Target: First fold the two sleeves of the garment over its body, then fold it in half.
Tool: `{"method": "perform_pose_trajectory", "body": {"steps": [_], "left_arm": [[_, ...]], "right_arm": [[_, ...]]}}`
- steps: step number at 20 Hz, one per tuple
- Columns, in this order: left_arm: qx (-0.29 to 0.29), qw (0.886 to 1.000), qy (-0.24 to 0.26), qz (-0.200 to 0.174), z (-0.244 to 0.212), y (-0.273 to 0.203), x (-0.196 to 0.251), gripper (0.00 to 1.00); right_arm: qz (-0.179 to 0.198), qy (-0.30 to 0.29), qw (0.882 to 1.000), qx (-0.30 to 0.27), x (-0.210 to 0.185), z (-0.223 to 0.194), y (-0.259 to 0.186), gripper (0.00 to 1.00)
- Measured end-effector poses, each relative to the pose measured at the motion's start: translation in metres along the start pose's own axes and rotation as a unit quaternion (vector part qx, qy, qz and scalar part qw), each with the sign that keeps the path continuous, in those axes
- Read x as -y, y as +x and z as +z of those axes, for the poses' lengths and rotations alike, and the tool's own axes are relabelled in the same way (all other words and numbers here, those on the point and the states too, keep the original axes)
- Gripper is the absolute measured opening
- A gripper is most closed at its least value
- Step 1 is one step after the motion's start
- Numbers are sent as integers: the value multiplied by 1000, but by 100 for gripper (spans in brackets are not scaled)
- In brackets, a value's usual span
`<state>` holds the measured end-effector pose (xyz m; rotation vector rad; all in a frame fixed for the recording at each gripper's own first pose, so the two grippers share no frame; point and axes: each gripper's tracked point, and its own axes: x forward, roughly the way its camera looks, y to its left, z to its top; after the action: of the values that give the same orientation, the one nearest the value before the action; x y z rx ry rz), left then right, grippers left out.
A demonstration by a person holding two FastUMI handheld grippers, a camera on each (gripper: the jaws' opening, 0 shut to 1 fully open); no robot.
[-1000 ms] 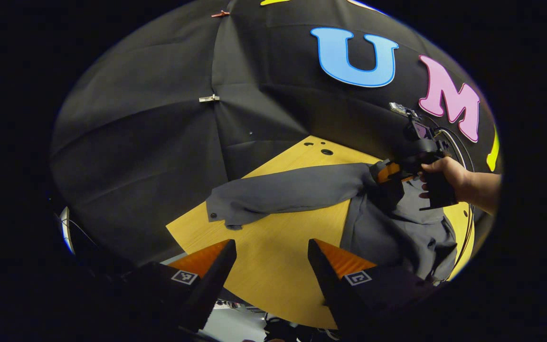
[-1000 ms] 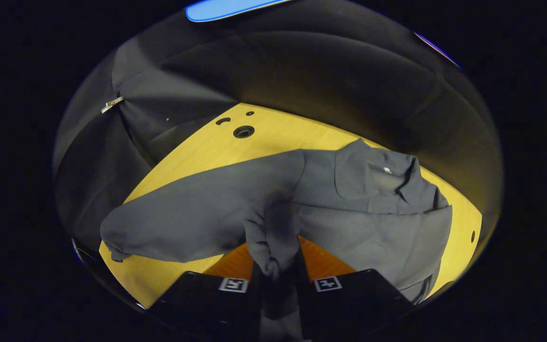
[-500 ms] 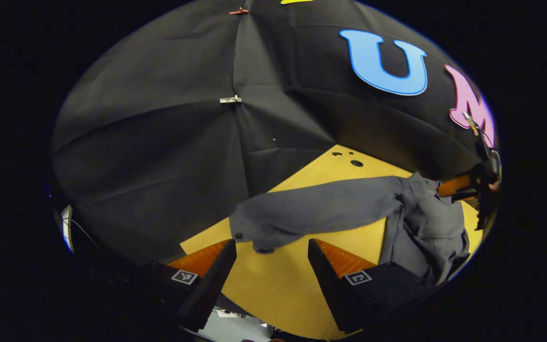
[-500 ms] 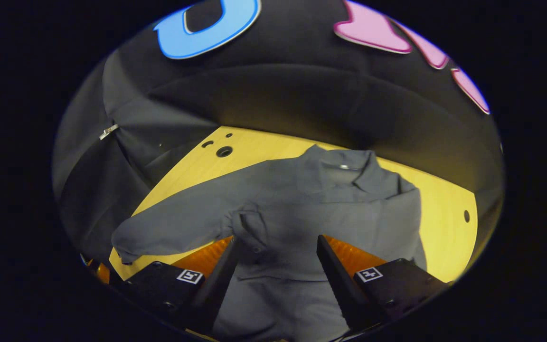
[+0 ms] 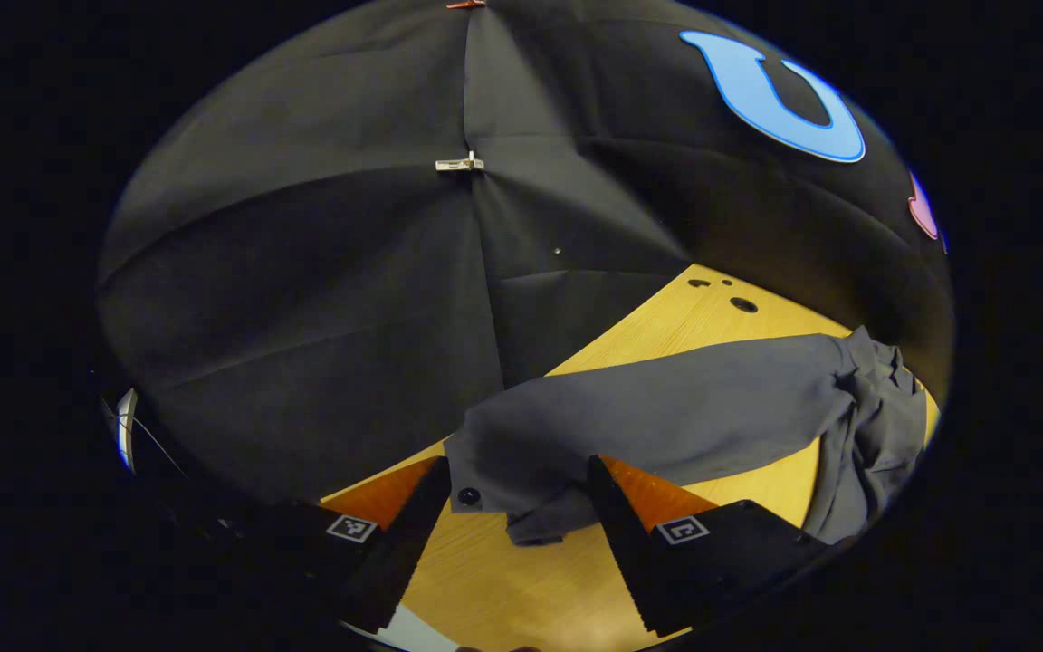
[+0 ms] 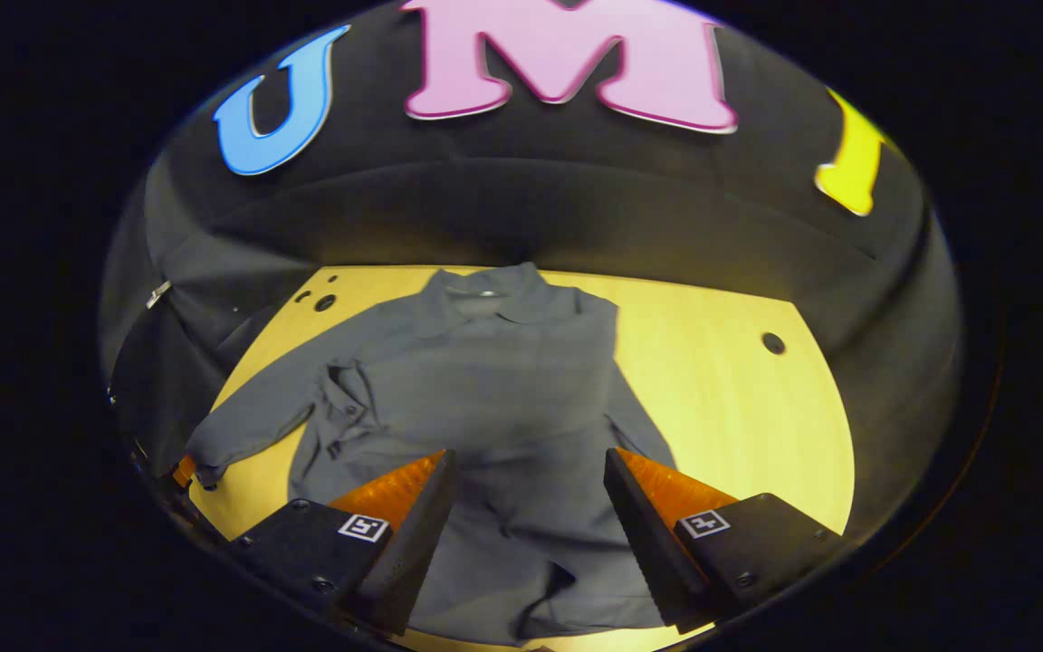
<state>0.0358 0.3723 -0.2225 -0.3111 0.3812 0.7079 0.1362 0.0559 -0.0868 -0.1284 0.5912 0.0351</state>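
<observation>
The left claw (image 5: 517, 507) is hanging with its two fingers wide apart, and they are holding nothing. The end of the shirt's long sleeve (image 5: 657, 421) is lying right in front of it, between the two fingers. The cuff (image 5: 485, 475), with its small dark button (image 5: 468, 495), is sitting close to the finger on the left side of the left gripper view. I cannot tell if the fingers are touching the cloth. From the claw, the sleeve is stretching away to the right and a bit farther off, where it is joining the bunched-up body of the grey shirt (image 5: 875, 444). The yellow wooden bench (image 5: 521, 589) is showing under the sleeve and below the claw.

The right claw (image 6: 526, 516) is also hanging with its fingers wide apart and nothing between them pressed. The grey shirt (image 6: 494, 389) is lying flat on the bench (image 6: 739, 407) straight ahead of this claw and partly under it. The collar (image 6: 490, 294) is at the far end, away from the claw. One sleeve (image 6: 250, 421) is reaching out to the claw's left, all the way to the bench edge. The other sleeve (image 6: 340, 412) is lying folded over the body, just ahead and left of the claw. A bare part of the bench with a small round hole (image 6: 773, 343) is lying to the claw's right.
</observation>
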Motion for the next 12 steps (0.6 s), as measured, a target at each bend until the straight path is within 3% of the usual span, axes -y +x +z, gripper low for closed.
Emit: {"method": "perform_pose_trajectory", "body": {"steps": [5,9,12], "left_arm": [[-9,1000,12,5,1,30,1,98],[-39,999,8,-7,-13,40,4,98],[-39,999,11,-25,-13,42,10,88]], "right_arm": [[-57,71,996,-12,63,-43,-35,99],[-87,95,991,-23,99,-73,-73,99],[-102,117,987,-28,109,-95,-98,99]]}}
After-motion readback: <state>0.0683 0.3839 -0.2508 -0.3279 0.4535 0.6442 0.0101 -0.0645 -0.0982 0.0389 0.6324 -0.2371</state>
